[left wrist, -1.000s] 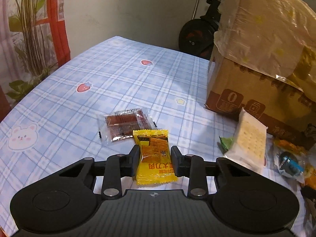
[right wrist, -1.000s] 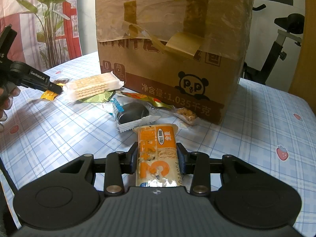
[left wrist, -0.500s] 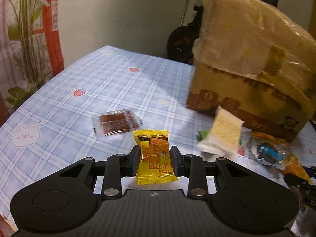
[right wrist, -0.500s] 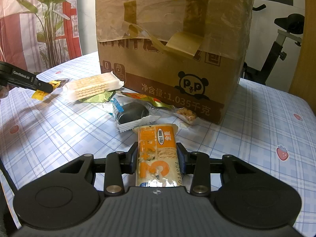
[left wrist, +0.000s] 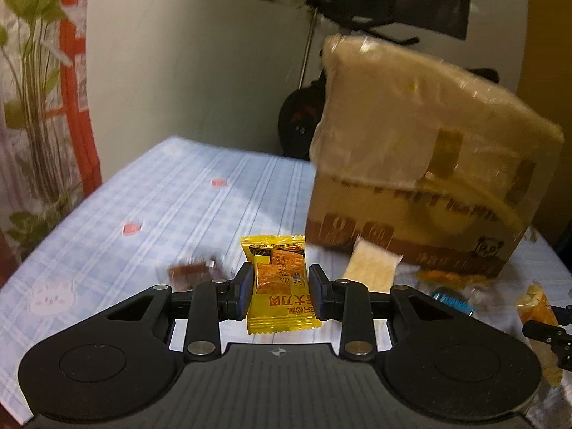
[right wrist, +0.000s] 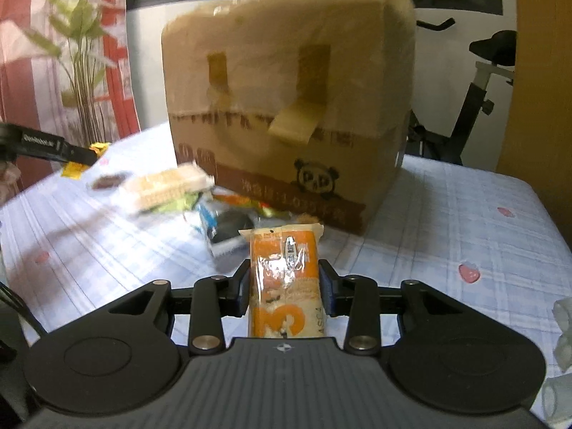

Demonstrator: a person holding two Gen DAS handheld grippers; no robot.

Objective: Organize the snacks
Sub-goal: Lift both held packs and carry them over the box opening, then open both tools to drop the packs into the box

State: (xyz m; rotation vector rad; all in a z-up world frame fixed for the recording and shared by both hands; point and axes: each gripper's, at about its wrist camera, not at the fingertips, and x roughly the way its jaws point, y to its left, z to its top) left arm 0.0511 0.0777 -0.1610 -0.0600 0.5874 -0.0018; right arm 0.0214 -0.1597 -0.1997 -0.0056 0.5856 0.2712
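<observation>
Left wrist view: left gripper (left wrist: 281, 290) jaws closed on a yellow snack packet (left wrist: 280, 282), held above the bench (left wrist: 171, 193) with its blue checked cloth. Beyond it a taped cardboard box (left wrist: 422, 186); a pale cracker pack (left wrist: 371, 266) lies just before the box, a dark brown packet (left wrist: 191, 273) to the left, blurred.

Right wrist view: right gripper (right wrist: 285, 287) jaws clamped on an orange cracker packet (right wrist: 284, 282), lifted over the bench. More snacks (right wrist: 228, 214) piled near the box's front. Left gripper at far left, yellow packet in its jaws.

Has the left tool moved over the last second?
Yes. The left tool, shut on the yellow packet, has risen and pulled back from the cardboard box.
</observation>
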